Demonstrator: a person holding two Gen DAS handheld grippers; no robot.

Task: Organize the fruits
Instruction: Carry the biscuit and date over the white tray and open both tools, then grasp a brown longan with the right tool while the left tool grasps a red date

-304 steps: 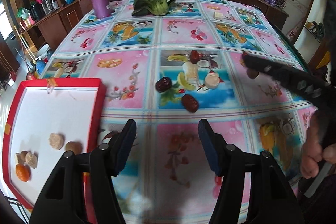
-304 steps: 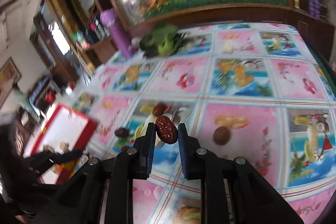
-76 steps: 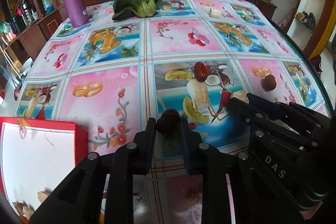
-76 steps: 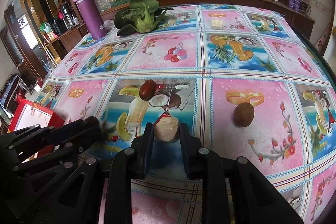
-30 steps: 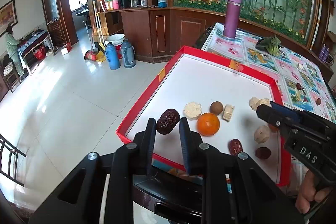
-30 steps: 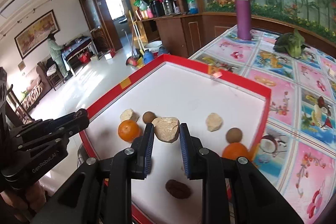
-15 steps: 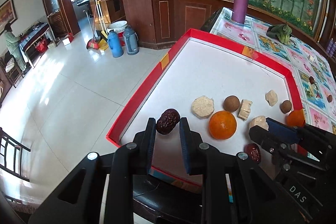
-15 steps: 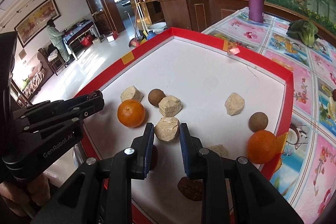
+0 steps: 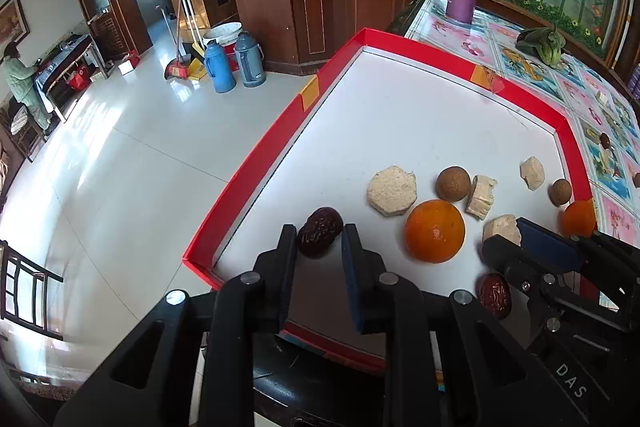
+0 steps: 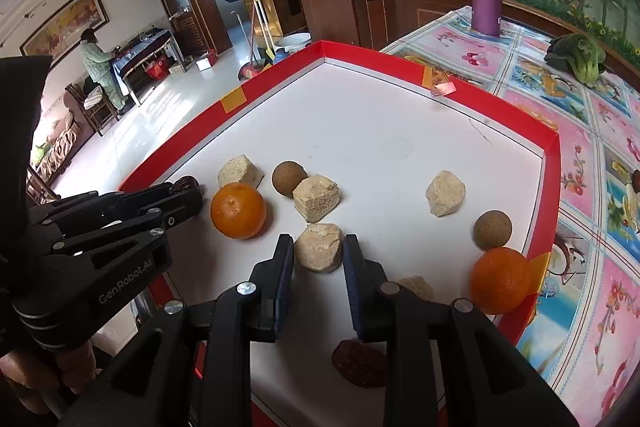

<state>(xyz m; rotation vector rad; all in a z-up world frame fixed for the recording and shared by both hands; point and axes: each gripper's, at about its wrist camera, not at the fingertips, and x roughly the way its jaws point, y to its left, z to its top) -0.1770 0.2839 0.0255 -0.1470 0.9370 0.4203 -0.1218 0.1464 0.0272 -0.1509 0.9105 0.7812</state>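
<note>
Both grippers hang low over the red-rimmed tray (image 9: 280, 143), the left gripper (image 9: 320, 247) pinching a wrinkled red date (image 9: 320, 231) and the right gripper (image 10: 318, 259) pinching a pale dried chunk (image 10: 319, 253), apparently to set each down among the fruit already gathered there.

Two oranges (image 10: 238, 210), two brown balls (image 10: 289, 178), two wrinkled dates (image 9: 320, 232), five beige chunks (image 10: 445, 192).
</note>
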